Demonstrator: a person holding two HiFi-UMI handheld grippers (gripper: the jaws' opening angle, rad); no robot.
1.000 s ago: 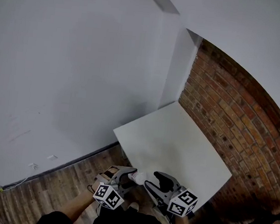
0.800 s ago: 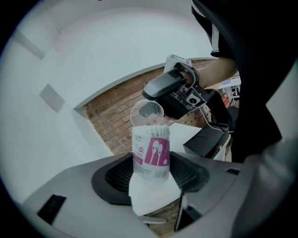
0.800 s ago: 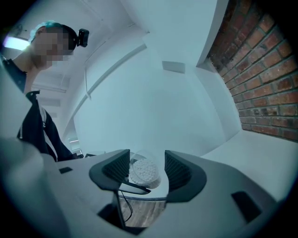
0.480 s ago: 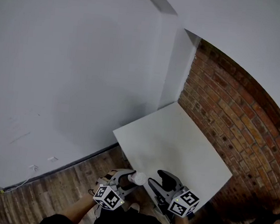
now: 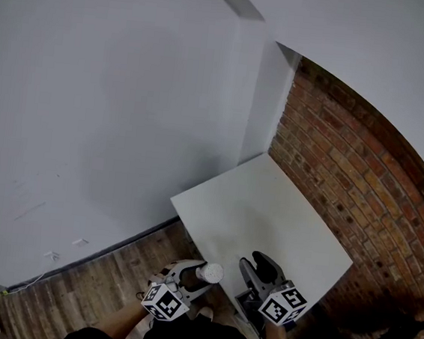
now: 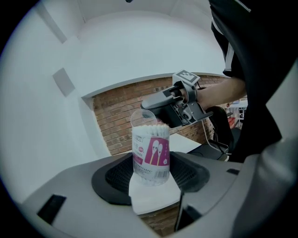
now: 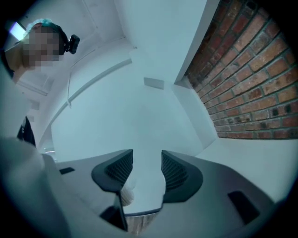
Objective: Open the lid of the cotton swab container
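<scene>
**Inspector:** Left gripper, condition?

**Assistant:** The left gripper (image 6: 153, 175) is clamped on the cotton swab container (image 6: 151, 153). The container stands upright between the pads, and its clear lid (image 6: 141, 117) is tipped up off the swab tips.

**Inspector:** Location?

**Assistant:** It is held by the near edge of the white table (image 5: 268, 208).

**Inspector:** Right gripper?

**Assistant:** The right gripper (image 7: 146, 169) has its jaws apart. They have just been closing, with nothing between them. It is near the container but apart from it.
</scene>
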